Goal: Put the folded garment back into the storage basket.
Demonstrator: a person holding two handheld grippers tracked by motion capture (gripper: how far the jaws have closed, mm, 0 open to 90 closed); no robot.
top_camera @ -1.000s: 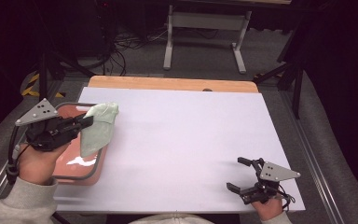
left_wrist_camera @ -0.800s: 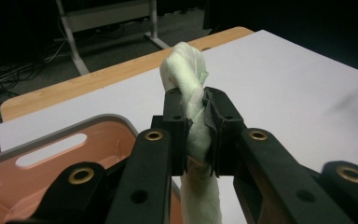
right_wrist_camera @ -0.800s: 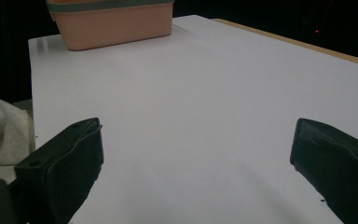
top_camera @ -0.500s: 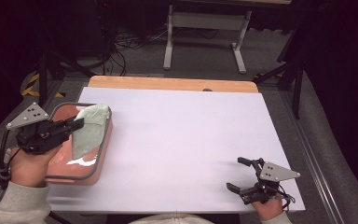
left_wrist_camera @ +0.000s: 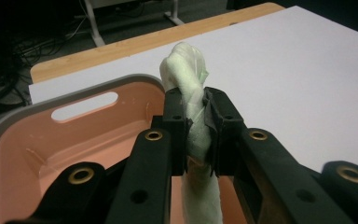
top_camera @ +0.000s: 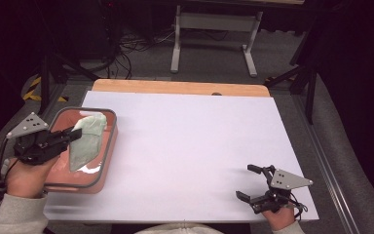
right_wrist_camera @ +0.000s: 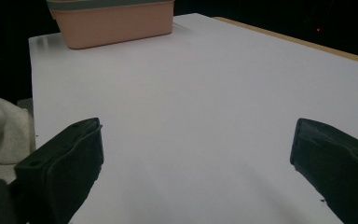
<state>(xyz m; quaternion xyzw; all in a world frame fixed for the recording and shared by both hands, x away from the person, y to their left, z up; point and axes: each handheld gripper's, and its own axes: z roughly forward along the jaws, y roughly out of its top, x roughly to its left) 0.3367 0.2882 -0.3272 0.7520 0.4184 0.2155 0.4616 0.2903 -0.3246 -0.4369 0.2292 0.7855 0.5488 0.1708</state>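
Since a second ago, the left hand-held gripper (top_camera: 73,137) has drifted toward 7 o'clock and dipped lower, carrying a pale green cloth (top_camera: 88,141) down over the pink basin (top_camera: 108,161). Its jaws are clamped on the twisted cloth (seen close up in the left gripper view), which hangs into the basin at the desk's (top_camera: 195,146) 9 o'clock edge. At 5 o'clock, well apart, the right hand-held gripper (top_camera: 251,184) rests on the white desk with jaws spread wide, holding nothing, unmoved.
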